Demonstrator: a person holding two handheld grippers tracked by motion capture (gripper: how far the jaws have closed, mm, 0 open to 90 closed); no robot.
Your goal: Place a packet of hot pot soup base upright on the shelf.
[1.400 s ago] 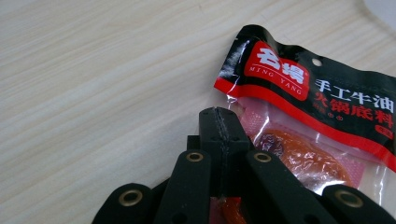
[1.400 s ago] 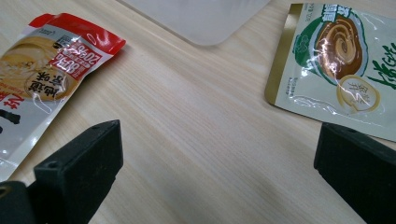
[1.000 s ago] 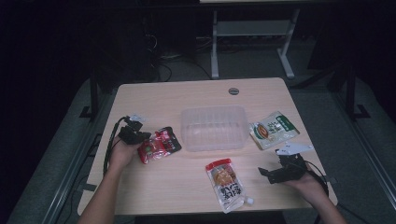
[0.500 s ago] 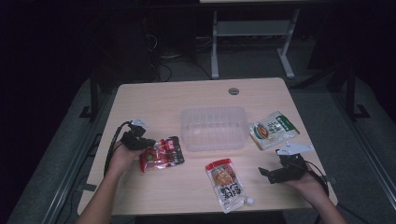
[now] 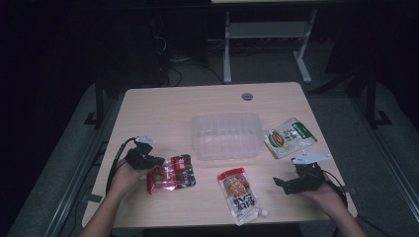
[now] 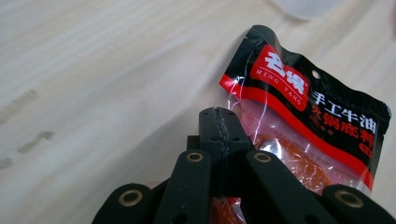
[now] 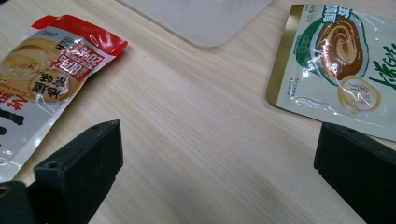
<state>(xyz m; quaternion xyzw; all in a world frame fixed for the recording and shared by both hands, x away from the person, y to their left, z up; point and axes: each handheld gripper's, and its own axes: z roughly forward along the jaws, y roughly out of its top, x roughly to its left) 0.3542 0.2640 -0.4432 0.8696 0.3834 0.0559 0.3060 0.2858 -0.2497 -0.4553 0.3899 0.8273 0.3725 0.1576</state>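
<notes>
A red and black sauce packet (image 5: 173, 173) (image 6: 303, 107) lies low over the wooden table (image 5: 163, 108) at its front left. My left gripper (image 5: 155, 163) (image 6: 219, 116) is shut on the packet's near edge, and its two jaws meet tightly over the clear film. At the front right my right gripper (image 5: 285, 184) (image 7: 219, 140) is open, its jaws wide apart over bare wood. It sits between a red-topped spouted pouch (image 5: 239, 195) (image 7: 42, 74) and a green and white pouch (image 5: 289, 137) (image 7: 341, 60), touching neither.
A clear plastic container (image 5: 226, 136) (image 7: 201, 18) stands in the middle of the table, with nothing visible inside it. A round cable grommet (image 5: 247, 96) sits near the far edge. Dark floor and a white desk frame (image 5: 267, 37) lie beyond.
My left gripper has drawn the red and black packet toward the table's front edge and a little to the right. The right gripper has stayed where it was.
</notes>
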